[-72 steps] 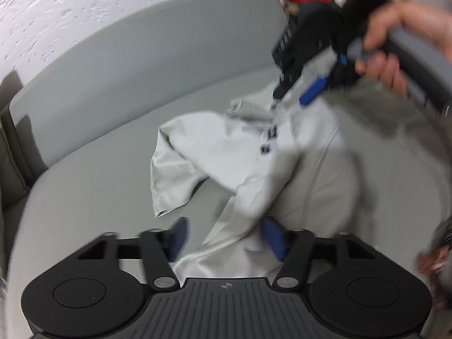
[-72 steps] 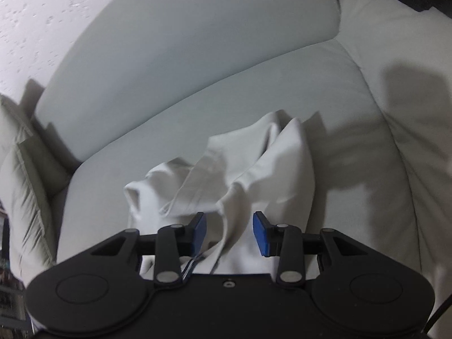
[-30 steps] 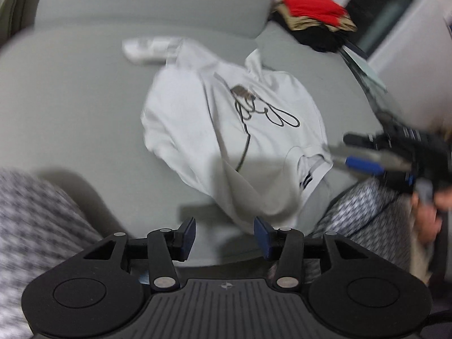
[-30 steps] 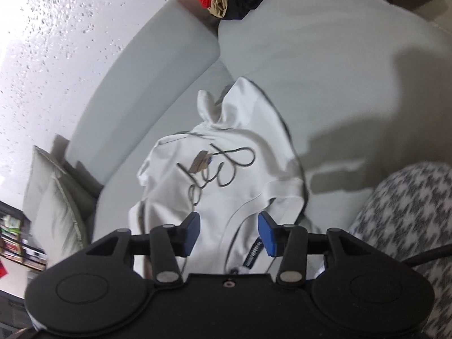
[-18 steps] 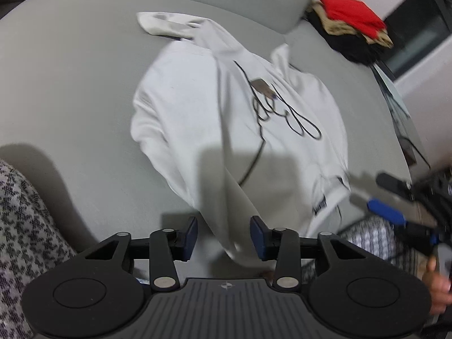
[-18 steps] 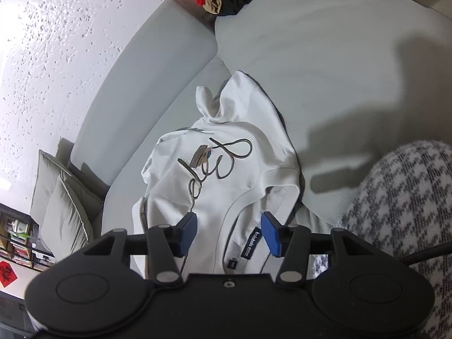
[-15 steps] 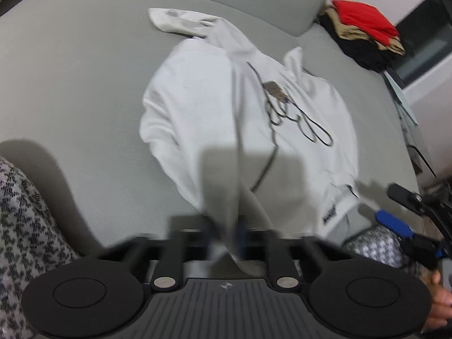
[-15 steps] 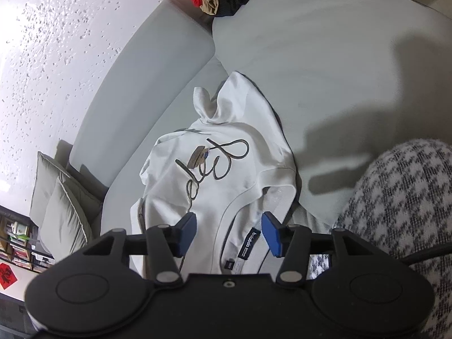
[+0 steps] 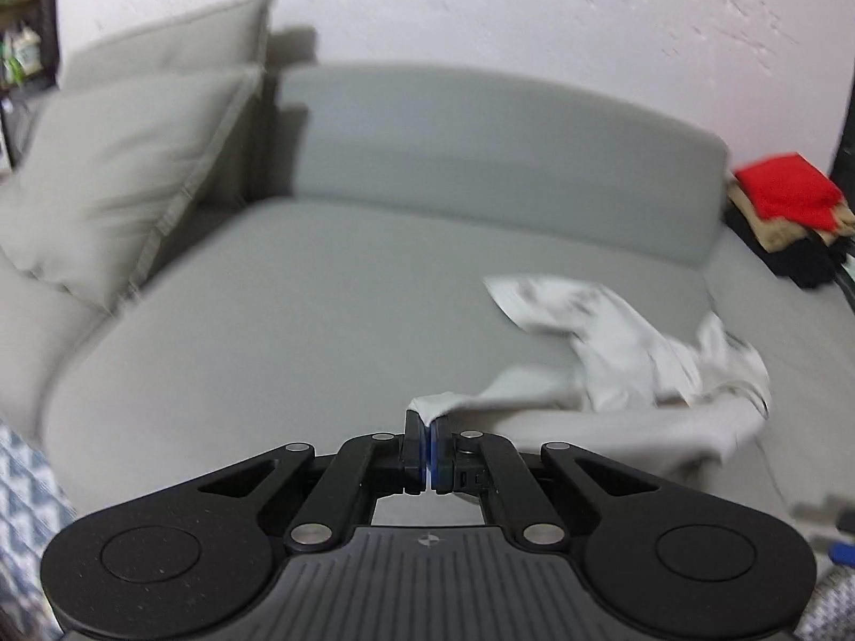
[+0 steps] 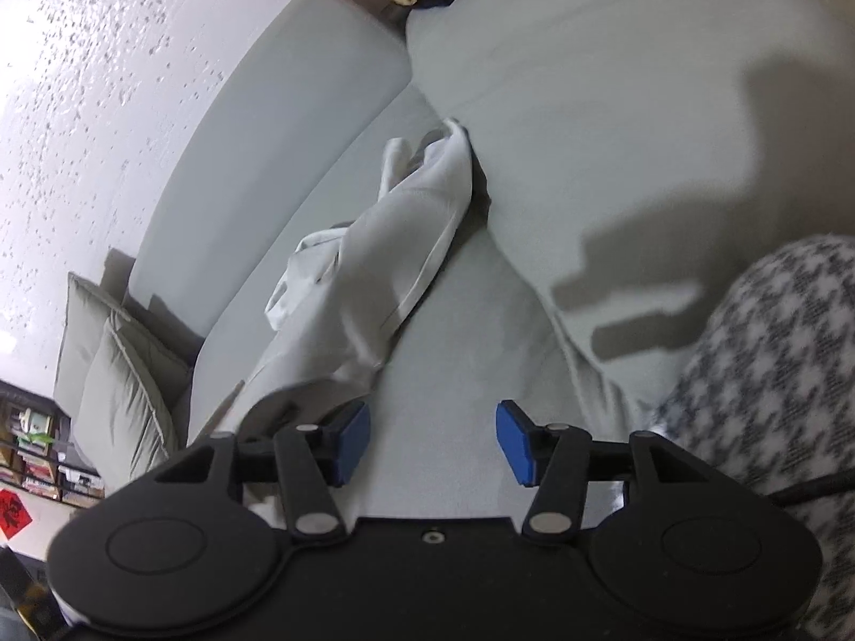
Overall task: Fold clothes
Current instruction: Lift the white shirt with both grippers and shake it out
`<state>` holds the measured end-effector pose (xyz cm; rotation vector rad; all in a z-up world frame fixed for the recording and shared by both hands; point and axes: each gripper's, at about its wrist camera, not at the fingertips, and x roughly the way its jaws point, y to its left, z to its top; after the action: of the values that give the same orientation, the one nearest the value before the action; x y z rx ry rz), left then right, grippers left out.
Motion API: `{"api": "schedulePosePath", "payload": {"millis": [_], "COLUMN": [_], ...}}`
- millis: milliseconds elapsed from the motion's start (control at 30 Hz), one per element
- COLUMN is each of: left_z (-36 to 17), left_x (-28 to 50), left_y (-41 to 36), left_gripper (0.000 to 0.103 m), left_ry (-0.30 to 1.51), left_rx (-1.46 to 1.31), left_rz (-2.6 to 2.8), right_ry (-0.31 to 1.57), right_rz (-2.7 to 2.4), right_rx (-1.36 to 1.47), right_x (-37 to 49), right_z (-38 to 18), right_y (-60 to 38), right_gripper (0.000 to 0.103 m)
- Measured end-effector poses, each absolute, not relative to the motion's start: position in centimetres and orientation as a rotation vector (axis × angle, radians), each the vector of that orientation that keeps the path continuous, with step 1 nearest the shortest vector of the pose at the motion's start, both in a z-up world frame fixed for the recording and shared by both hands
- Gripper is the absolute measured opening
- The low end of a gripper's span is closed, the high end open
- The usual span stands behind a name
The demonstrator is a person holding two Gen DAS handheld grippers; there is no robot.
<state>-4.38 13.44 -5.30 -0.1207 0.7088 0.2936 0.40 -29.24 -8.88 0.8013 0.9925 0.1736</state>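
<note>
- White shirt [image 9: 630, 368] lies bunched on the grey sofa [image 9: 299, 320], trailing off to the right of the left tool [image 9: 428, 454], which is clamped on one corner.
- Right tool [image 10: 432, 440] hangs open and empty, shirt up-left of it, so it looks nearer the loose end.

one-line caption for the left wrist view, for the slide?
Left gripper shut on a corner of the white shirt, which trails across the grey sofa.
</note>
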Motion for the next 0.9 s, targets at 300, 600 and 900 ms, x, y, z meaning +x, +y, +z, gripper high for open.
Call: {"api": "schedulePosePath", "payload": {"millis": [300, 600, 900], "left_z": [-6.7, -9.5, -12.1], "left_x": [-1.1, -0.8, -0.1], "left_y": [17.4, 18.2, 18.8], "left_gripper": [0.001, 0.001, 0.002], "left_ry": [0.778, 0.805, 0.846], "left_rx": [-0.266, -0.380, -0.482], "left_rz": [0.259, 0.231, 0.162], "right_ry": [0.944, 0.896, 0.747], "right_rz": [0.231, 0.062, 0.221], "right_rx": [0.796, 0.971, 1.225], "right_x": [3.3, 12.3, 14.7], "right_z": [-9.6, -16.2, -20.7], "right_y": [-27.8, -30.0, -30.5], "right_gripper": [0.057, 0.049, 0.047]}}
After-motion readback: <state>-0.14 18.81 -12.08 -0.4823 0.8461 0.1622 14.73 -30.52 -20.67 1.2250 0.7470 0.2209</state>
